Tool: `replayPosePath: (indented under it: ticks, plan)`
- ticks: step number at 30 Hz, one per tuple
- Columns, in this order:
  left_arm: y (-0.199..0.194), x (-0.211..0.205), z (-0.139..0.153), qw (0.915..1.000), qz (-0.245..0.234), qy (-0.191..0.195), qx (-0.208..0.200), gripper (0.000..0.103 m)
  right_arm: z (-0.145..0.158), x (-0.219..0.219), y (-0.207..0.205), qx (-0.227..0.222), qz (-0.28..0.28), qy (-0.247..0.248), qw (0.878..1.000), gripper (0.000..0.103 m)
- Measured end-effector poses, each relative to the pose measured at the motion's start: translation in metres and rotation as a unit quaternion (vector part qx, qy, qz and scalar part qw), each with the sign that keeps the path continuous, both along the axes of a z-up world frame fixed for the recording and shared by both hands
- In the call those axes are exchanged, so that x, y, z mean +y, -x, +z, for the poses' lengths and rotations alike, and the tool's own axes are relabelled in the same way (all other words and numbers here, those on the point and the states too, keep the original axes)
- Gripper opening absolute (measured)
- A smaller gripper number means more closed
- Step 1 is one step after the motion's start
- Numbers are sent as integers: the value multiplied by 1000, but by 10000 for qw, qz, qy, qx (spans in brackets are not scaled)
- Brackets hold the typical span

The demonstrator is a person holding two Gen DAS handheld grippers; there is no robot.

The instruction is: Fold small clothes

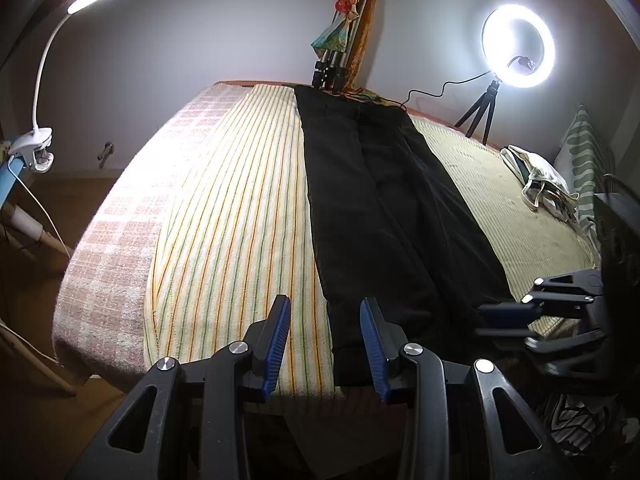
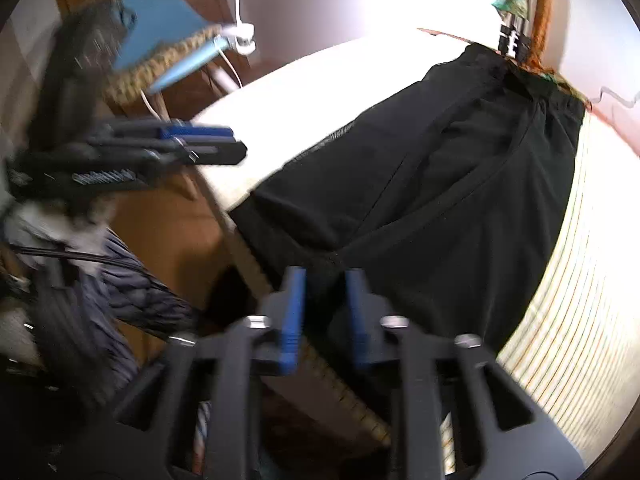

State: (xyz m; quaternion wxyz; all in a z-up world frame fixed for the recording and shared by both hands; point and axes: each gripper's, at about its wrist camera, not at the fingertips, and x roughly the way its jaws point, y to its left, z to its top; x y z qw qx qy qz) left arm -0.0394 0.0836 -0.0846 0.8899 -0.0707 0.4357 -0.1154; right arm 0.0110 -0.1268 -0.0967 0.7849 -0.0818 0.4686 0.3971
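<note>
Fingers (image 1: 285, 340) of both grippers straddle black trousers' (image 1: 372, 200) hems.

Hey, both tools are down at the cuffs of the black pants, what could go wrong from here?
The left tool straddles the cuff edge of the black pants and the striped towel; it may pinch both. The right tool view is blurred, so its bite on the other cuff is uncertain. Uneven lifting could skew the fold.

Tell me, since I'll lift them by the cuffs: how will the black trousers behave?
The trousers lie flat and thin on the striped towel, so they will probably hang floppy. Being long, they would likely drag. The cloth looks light.
</note>
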Motion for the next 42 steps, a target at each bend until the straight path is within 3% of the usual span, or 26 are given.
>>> replayPosePath:
  ticks: [4,6,10,18,22,27,28,30,32,42]
  plan:
    - [-4,1,-5,9995,-136,148,251,38,13,-54,-1,226,-869,-615,9941,42]
    - [-6,1,-10,9985,-198,270,430,38,10,-82,-5,415,-1371,-670,9874,42]
    - [-16,3,-22,9938,-229,670,853,38,-8,-114,-16,876,-1846,-591,9771,42]
    - [-21,-6,-33,9874,-389,914,1229,35,-37,-123,-27,1705,-1816,-1058,9627,42]
    - [-21,-6,-38,9847,-420,1014,1351,27,-39,-118,-26,1718,-1665,-1041,9654,42]
    - [-22,-7,-39,9851,-479,931,1361,14,-44,-120,-27,1932,-1638,-1269,9590,42]
    - [-23,-9,-40,9849,-495,932,1371,11,-45,-120,-27,1943,-1615,-1294,9589,40]
    - [-24,-11,-40,9854,-520,890,1358,6,-50,-120,-29,2031,-1540,-1273,9586,16]
    - [-24,-13,-37,9862,-554,847,1308,4,-54,-119,-29,2172,-1521,-1358,9546,10]
    - [-30,-7,-19,9835,-604,1228,1186,2,-47,-145,-37,2394,-1819,-2284,9260,6]
